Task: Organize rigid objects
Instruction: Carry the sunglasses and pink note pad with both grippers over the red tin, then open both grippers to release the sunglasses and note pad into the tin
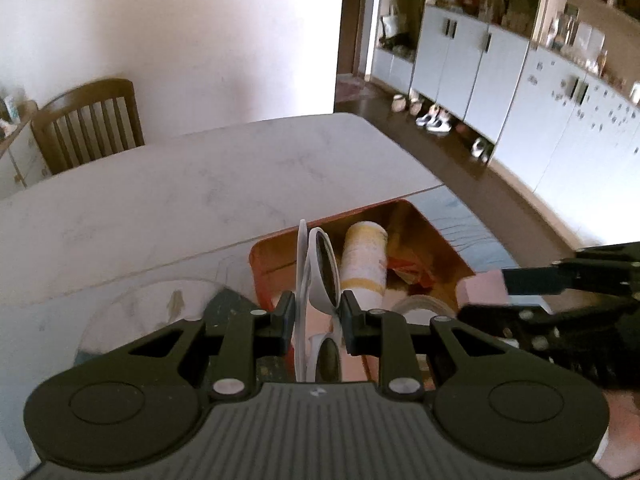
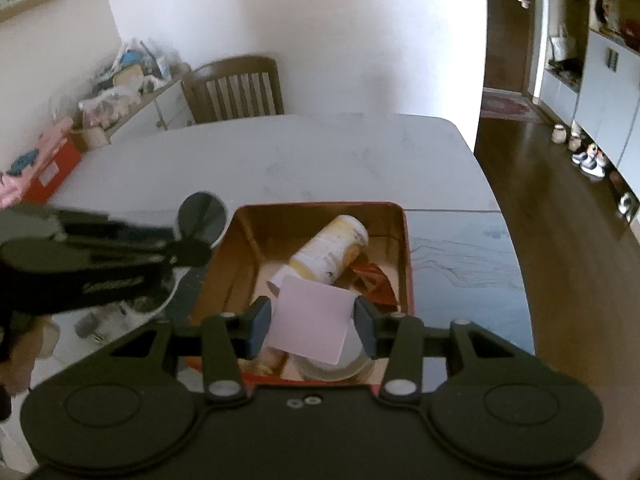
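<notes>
My left gripper [image 1: 315, 318] is shut on white-framed sunglasses [image 1: 320, 272], held upright just left of and above a red tin box [image 1: 436, 232]. My right gripper [image 2: 312, 322] is shut on a pink square block [image 2: 310, 318], held over the box [image 2: 404, 248]. Inside the box lie a yellow-and-white bottle [image 2: 332, 250], a red packet [image 2: 372, 278] and a roll of tape [image 2: 332, 368]. The right gripper with the pink block [image 1: 482, 290] shows at the right of the left wrist view. The left gripper [image 2: 100, 264] and one sunglass lens [image 2: 202, 220] show at the left of the right wrist view.
The box stands on a white and dark marble table [image 1: 180, 200]. A wooden chair [image 2: 236, 90] stands at the far side. A cluttered shelf [image 2: 120, 76] and a red carton [image 2: 52, 164] are at the left. Cabinets and shoes [image 1: 436, 120] line the right wall.
</notes>
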Demonstrator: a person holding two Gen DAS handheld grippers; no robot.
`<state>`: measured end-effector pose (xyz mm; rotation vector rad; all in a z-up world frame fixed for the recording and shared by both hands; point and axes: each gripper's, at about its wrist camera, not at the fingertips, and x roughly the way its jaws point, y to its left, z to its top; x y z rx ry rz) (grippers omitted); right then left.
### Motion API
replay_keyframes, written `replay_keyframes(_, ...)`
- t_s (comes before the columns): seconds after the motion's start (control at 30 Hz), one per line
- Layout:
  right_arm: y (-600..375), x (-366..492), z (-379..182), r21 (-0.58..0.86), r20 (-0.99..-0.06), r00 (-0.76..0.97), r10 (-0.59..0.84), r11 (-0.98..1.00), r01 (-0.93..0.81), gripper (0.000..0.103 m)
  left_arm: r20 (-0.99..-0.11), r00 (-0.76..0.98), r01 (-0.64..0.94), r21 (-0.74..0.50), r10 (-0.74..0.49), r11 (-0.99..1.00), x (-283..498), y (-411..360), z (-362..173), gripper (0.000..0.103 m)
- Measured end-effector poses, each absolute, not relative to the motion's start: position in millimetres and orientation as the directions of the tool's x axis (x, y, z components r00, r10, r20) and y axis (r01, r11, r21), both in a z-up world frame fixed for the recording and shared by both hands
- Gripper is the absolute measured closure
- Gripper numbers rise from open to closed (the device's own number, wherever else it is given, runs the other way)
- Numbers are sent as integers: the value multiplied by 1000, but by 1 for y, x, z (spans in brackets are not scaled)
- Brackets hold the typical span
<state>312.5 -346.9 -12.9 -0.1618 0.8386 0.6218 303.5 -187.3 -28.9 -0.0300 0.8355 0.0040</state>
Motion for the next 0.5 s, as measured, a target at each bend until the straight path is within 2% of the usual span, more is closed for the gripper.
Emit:
replay_keyframes(0.27, -345, 335, -30, 68, -771, 464, 436, 782, -620, 58, -808, 589, -6, 14, 15, 1000, 351, -196, -61, 80)
replay_keyframes(0.5, -341, 347, -41, 61, -793, 425, 437, 751, -658, 58, -831, 553, 10, 75, 58, 997, 374, -202, -80, 80)
